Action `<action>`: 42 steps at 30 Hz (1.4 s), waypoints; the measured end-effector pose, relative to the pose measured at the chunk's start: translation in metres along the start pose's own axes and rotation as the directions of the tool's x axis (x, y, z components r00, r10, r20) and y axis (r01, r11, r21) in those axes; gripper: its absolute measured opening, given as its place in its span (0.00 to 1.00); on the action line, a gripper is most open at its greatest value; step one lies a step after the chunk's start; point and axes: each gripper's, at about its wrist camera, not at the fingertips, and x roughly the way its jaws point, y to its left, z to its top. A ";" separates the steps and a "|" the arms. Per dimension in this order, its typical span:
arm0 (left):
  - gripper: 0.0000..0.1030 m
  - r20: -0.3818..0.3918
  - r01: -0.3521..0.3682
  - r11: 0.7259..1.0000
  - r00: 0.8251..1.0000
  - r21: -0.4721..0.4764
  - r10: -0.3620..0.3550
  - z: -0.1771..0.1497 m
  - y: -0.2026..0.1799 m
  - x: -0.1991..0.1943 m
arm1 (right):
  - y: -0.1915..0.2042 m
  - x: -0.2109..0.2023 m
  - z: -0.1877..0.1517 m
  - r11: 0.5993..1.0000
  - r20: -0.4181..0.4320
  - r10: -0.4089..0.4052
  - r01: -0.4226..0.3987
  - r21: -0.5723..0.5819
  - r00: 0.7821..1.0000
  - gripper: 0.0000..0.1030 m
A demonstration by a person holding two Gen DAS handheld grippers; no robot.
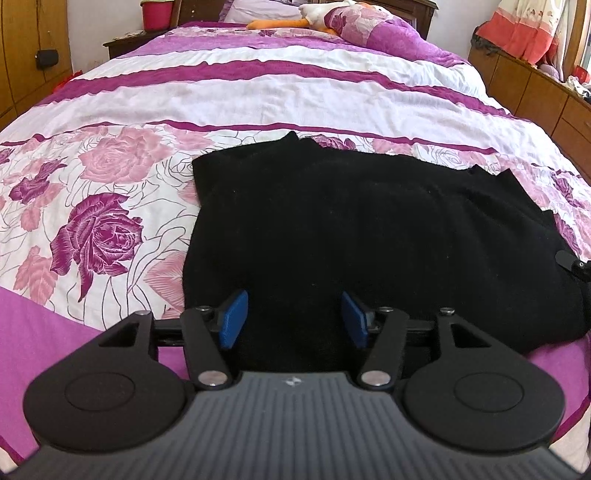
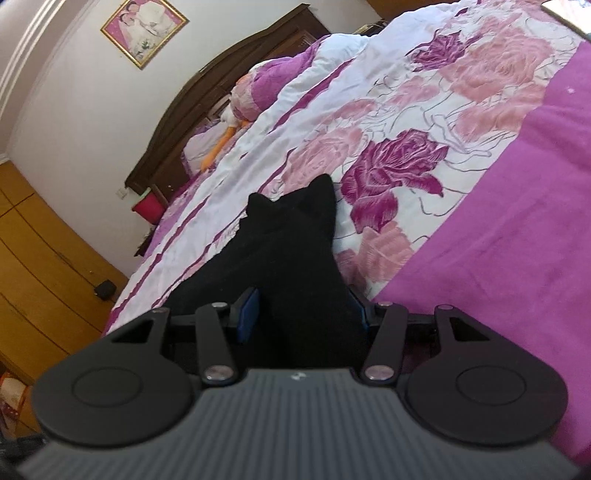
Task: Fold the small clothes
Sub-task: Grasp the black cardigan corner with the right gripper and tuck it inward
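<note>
Black knit fabric, the garment (image 1: 369, 236), was laid flat across the near part of the bed (image 1: 258, 96), on the rose-printed band of the bedspread. Its left edge was seen running straight, with a wide stretch of bare floral cover beside it; its far edge ended in small peaks just short of the white and purple stripes, beyond which most of the bed lay open up to the pillows (image 1: 373, 26) and a soft toy (image 1: 314, 14). The near hem reached the plain magenta border at the bed's foot.

The left gripper (image 1: 295, 317) was held over the near hem, its blue pads (image 1: 232, 317) set fairly wide apart, with cloth seen between them but not pressed by either pad.

In the right wrist view, the right gripper (image 2: 303, 314) was closed on a bunched fold of the garment (image 2: 291, 251), which filled the gap between the pads (image 2: 249, 314). Bare magenta cover lay open to its right.
</note>
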 end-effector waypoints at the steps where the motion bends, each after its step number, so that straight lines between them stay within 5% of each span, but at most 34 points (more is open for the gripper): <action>1: 0.61 0.000 -0.001 1.000 1.000 0.001 0.001 0.000 0.000 0.000 | 0.000 0.001 0.001 1.000 -0.004 0.005 -0.005 0.002 1.000 0.52; 13: 0.61 -0.002 -0.005 1.000 1.000 0.019 0.006 0.000 -0.002 0.001 | -0.006 0.006 0.000 0.999 -0.010 0.040 -0.040 0.014 0.999 0.54; 18: 0.61 0.002 -0.008 1.000 1.000 0.022 0.008 0.000 -0.003 -0.003 | -0.008 0.006 0.002 0.990 0.015 0.124 -0.125 0.060 0.992 0.54; 25: 0.61 0.012 0.000 1.000 1.000 0.011 0.000 0.004 -0.001 -0.011 | -0.006 0.015 0.003 0.990 0.037 0.108 -0.111 0.092 0.993 0.22; 42: 0.61 0.056 -0.032 0.999 0.998 -0.023 0.034 0.018 0.026 -0.023 | 0.059 -0.007 0.015 0.994 0.111 0.092 -0.085 -0.068 0.990 0.18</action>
